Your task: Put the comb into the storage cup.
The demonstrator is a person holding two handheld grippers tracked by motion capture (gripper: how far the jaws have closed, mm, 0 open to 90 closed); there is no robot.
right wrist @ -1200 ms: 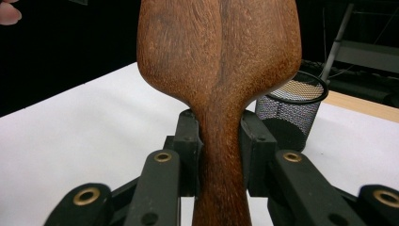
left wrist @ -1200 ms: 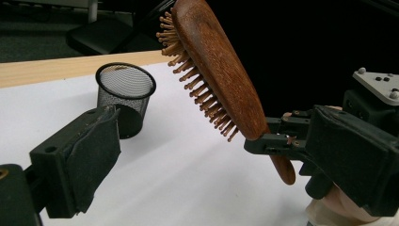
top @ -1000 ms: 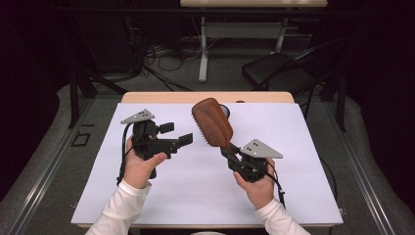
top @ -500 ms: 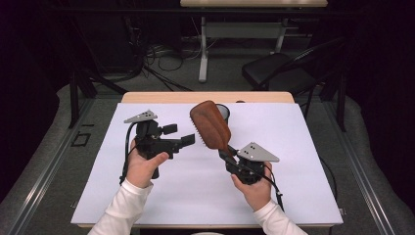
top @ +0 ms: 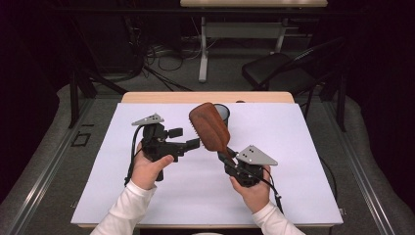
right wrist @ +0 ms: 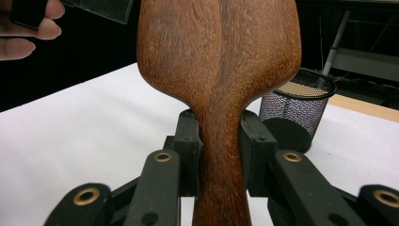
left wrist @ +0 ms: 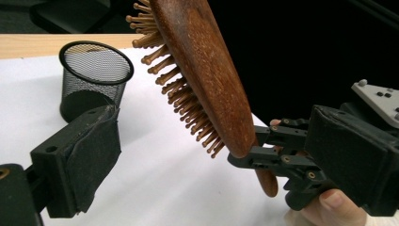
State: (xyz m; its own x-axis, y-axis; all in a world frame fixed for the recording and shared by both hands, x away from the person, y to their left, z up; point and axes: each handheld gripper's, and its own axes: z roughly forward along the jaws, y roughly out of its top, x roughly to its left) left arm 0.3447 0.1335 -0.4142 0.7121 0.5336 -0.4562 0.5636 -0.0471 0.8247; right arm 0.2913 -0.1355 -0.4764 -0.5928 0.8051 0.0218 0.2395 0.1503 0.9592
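Observation:
A brown wooden hairbrush (top: 209, 127) is held up over the white table, head up and leaning to the left. My right gripper (top: 226, 155) is shut on its handle (right wrist: 220, 141), one jaw on each side. The bristles (left wrist: 181, 92) face my left gripper (top: 185, 138). That gripper is open with nothing between its jaws, and its lower fingertip comes close to the brush head's left edge. One cloth-covered pad (left wrist: 91, 160) of the left gripper shows at the lower left of the left gripper view. Whether it touches the brush I cannot tell.
A black mesh cup (top: 221, 111) stands upright at the back of the white table top (top: 293, 147), just behind the brush head. A wooden strip (top: 205, 97) runs along the table's far edge. A dark chair (top: 279, 73) and cables lie beyond it.
The brush and the right hand have shifted slightly left, and the left gripper slightly right, so the brush head is nearer the left fingertips.

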